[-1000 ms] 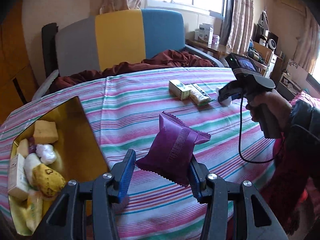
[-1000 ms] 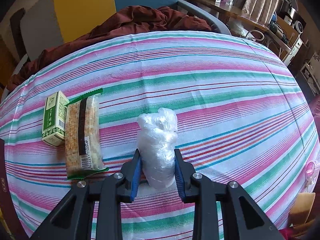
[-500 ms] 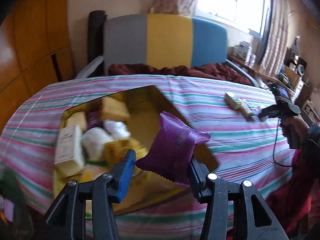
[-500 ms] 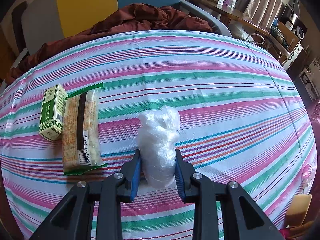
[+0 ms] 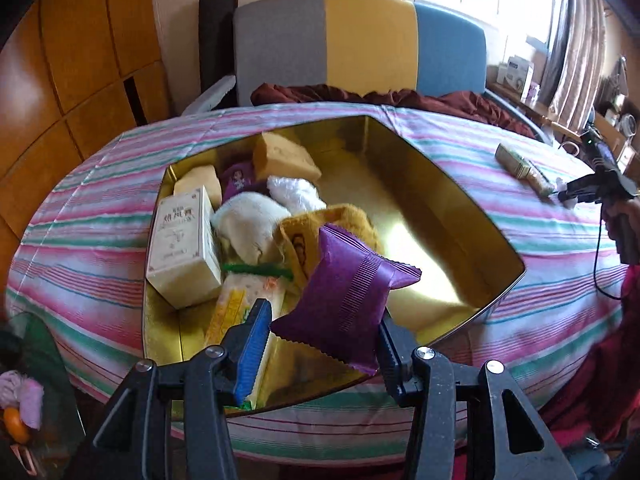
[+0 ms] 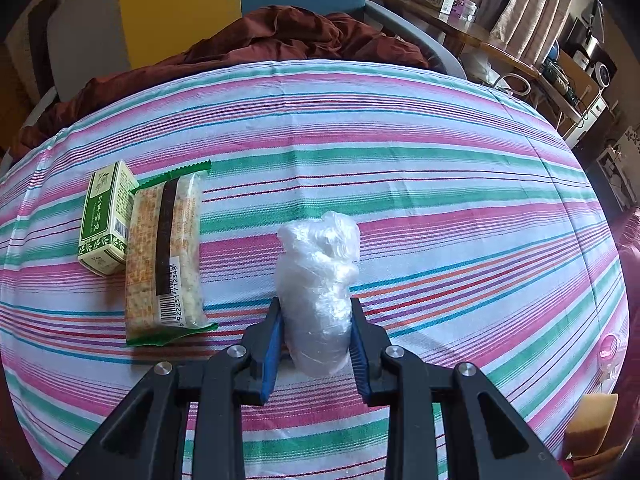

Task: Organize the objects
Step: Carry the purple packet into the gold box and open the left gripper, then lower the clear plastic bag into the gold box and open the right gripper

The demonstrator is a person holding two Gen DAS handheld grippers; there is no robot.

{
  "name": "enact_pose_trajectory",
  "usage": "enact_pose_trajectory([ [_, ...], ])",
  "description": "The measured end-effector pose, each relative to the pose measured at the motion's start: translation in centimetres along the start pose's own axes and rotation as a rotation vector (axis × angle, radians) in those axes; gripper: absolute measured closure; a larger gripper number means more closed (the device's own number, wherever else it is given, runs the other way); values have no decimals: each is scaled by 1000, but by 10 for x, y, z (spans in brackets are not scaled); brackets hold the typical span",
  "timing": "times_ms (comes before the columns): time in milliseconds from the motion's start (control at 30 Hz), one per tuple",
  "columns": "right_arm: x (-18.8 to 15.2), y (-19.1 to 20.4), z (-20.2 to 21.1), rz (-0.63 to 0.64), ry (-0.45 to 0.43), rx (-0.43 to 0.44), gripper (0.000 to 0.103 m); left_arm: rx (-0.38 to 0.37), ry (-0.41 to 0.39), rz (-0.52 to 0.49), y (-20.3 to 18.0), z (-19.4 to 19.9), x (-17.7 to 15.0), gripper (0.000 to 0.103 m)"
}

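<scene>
The purple packet (image 5: 347, 295) is hanging over the near edge of the gold tin (image 5: 460, 196), pinched off-centre by the left hand-held gripper (image 5: 320, 334), so released here it could be catching the rim and sliding onto the surface (image 5: 540, 312). The right hand-held gripper (image 6: 316, 350) is clamping a plastic-wrapped bundle (image 6: 318, 284) near the surface's front edge; the slick wrap could be slipping out.

The tablecloth (image 6: 400, 168) is striped in pink, green, white and thin red lines. The packet (image 5: 348, 300) is glossy purple with ribbed seams, over a gold tin (image 5: 460, 216). The gripper pads (image 5: 252, 348) are blue on black arms. The small box (image 6: 105, 224) is green and cream; the wrapped bundle (image 6: 318, 292) is clear-white.
</scene>
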State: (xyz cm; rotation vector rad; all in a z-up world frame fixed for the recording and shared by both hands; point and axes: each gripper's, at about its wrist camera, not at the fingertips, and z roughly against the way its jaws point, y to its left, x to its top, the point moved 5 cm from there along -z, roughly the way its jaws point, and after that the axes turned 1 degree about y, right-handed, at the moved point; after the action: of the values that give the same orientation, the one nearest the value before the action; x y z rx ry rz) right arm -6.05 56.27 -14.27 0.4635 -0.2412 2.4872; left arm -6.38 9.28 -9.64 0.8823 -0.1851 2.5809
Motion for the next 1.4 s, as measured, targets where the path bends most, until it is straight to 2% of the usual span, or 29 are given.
enact_pose_trajectory([
  [367,0,0,0,16,-1,-2,74,6,34,22,6,-15,-7,46],
  [567,0,0,0,17,-1,-1,74,14,14,18,11,-8,-3,39],
  [933,-1,0,1,27,1,6,74,-19,-51,155,11,10,8,39],
  [1067,-4,2,3,36,3,10,74,-32,-56,166,7,13,9,39],
  [1200,-11,8,6,54,7,16,74,-13,-63,173,10,16,9,39],
  [1400,-22,14,11,65,47,67,74,-28,-81,203,16,21,11,39],
])
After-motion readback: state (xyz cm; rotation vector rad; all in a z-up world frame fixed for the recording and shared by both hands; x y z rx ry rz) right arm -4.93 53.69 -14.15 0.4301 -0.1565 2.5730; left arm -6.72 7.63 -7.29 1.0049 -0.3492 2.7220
